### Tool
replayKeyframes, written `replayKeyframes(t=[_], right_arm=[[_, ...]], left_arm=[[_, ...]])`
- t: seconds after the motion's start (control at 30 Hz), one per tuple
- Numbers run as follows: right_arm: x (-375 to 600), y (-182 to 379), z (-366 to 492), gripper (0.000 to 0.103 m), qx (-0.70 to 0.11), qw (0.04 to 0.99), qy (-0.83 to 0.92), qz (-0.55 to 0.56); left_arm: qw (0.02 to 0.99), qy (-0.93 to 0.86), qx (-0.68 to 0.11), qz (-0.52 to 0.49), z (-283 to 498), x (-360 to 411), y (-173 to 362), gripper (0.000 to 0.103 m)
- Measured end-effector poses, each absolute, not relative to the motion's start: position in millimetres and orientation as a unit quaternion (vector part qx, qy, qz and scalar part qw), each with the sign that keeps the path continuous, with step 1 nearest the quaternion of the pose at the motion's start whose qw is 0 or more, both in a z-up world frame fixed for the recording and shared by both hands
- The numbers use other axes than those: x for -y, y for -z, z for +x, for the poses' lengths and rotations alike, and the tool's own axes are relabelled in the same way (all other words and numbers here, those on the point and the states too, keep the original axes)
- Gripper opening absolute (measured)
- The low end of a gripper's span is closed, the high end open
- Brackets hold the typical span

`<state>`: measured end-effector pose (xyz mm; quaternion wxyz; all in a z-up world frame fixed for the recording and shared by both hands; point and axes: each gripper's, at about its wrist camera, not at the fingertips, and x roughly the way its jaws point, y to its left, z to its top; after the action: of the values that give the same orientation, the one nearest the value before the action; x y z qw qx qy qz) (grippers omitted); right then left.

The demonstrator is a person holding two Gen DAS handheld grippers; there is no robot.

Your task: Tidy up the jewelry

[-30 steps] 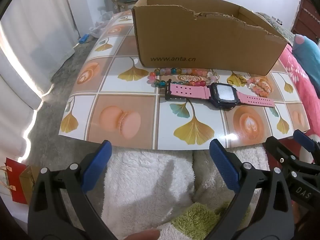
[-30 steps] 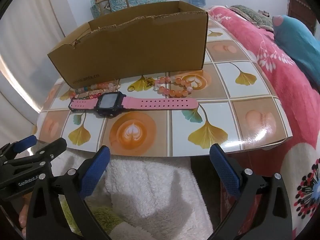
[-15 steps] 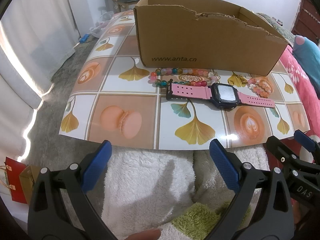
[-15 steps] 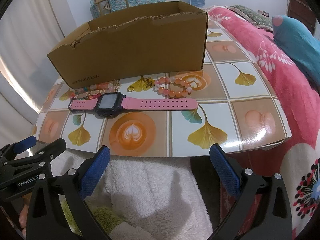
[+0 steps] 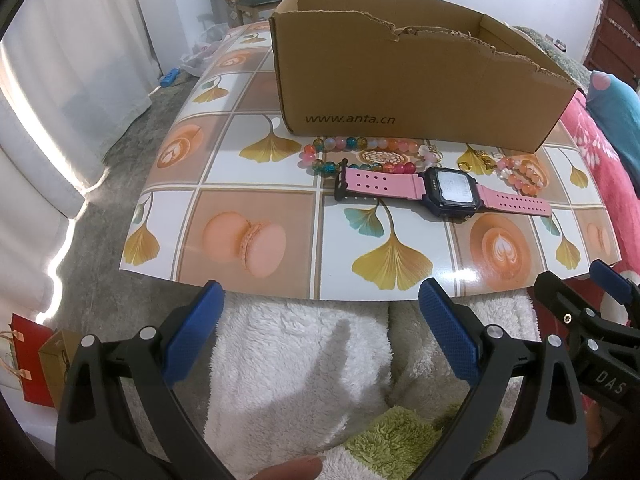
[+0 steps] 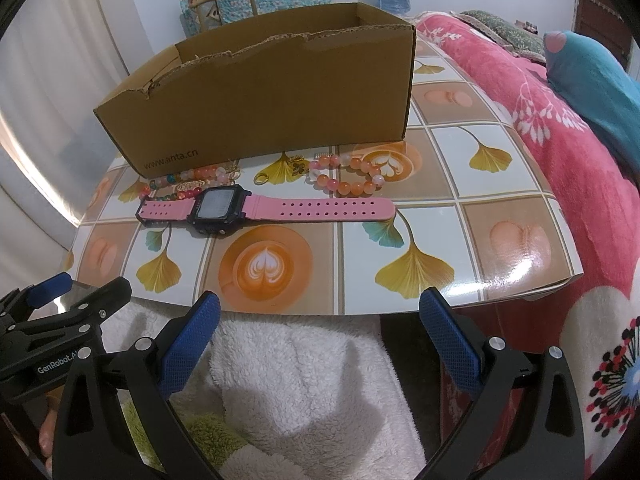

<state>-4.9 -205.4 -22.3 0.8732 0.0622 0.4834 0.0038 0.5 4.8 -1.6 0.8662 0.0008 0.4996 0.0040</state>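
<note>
A pink-strapped watch (image 5: 444, 190) (image 6: 256, 206) with a dark square face lies flat on the patterned board (image 5: 256, 240) (image 6: 440, 240). Behind it rest a multicoloured bead bracelet (image 5: 352, 148) (image 6: 188, 182), an orange-and-white bead bracelet (image 5: 520, 174) (image 6: 348, 176) and a small gold ring (image 5: 466, 167) (image 6: 261, 178). An open cardboard box (image 5: 400, 92) (image 6: 264, 116) stands behind the jewellery. My left gripper (image 5: 320, 336) and my right gripper (image 6: 320, 340) are both open and hover short of the board's near edge, holding nothing.
White and green fluffy fabric (image 5: 304, 372) lies under both grippers. A pink floral blanket (image 6: 520, 92) and a teal cushion (image 6: 592, 80) lie to the right. Grey floor, white curtains and small gift bags (image 5: 36, 364) are on the left. A fingertip (image 5: 292, 468) shows at the bottom.
Both views have shifted very slightly closer to the board. The jewellery and the box have not moved, and both grippers stay open.
</note>
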Motion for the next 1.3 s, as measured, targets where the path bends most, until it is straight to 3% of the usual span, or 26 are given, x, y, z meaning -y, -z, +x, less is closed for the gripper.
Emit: replayKeyframes(t=[1.3], right_arm=[[202.8, 18.6, -3.1, 0.097, -0.484, 0.874, 0.008, 0.054]], left_arm=[[0.868, -0.001, -0.496, -0.006, 0.5, -9.9, -5.9, 0.094]])
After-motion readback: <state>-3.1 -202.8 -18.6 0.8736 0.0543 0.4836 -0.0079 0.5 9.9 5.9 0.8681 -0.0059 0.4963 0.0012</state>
